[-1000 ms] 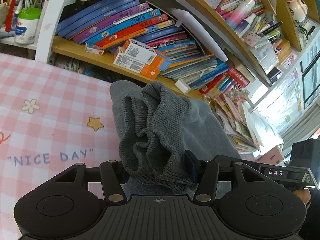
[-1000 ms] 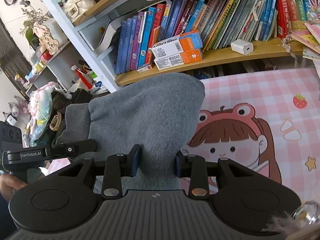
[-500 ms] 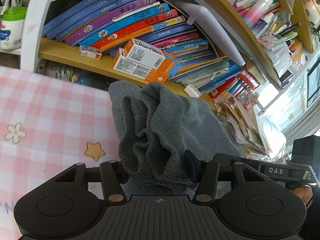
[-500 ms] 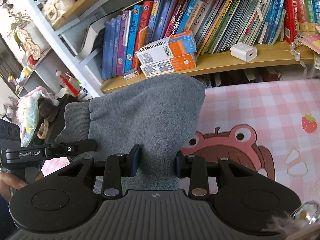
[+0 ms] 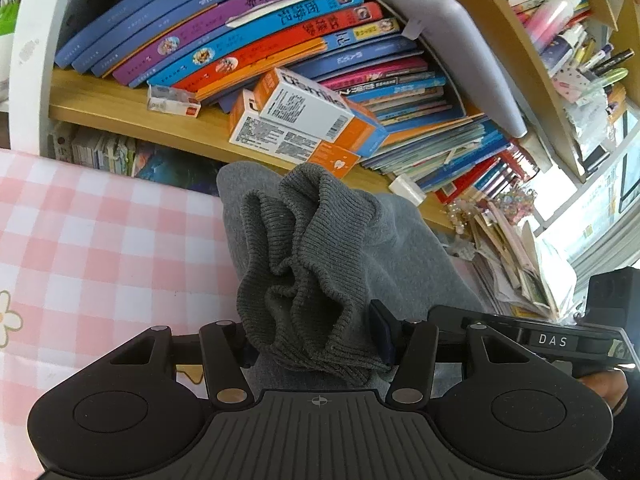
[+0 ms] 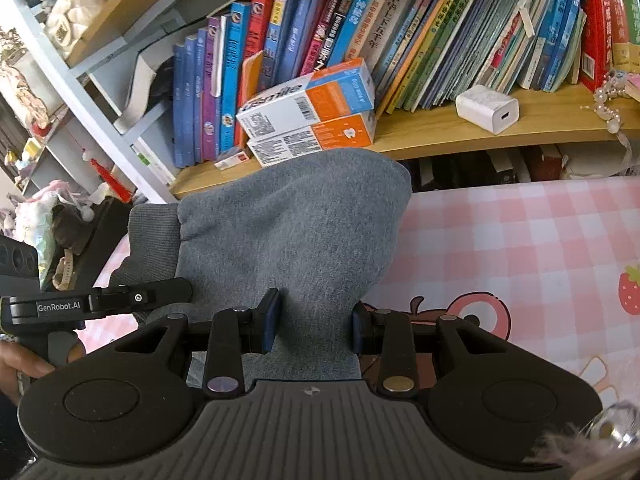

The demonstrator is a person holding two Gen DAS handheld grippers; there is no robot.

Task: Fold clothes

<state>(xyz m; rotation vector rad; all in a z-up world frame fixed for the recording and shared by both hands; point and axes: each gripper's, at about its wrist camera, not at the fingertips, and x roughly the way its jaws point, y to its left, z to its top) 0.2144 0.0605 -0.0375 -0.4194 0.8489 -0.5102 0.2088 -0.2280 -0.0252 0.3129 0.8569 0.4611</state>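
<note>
grey garment near bookshelf edge

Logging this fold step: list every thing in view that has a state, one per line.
Left gripper: shut on the ribbed cuff.
Ribbed cuff: bunched up between the fingers.
Right gripper: shut on the grey garment.
Grey garment: held up, draped forward over the pink checked cloth.
Toothpaste boxes: closed, stacked on the shelf.
White charger: unplugged, lying on the shelf.
</note>
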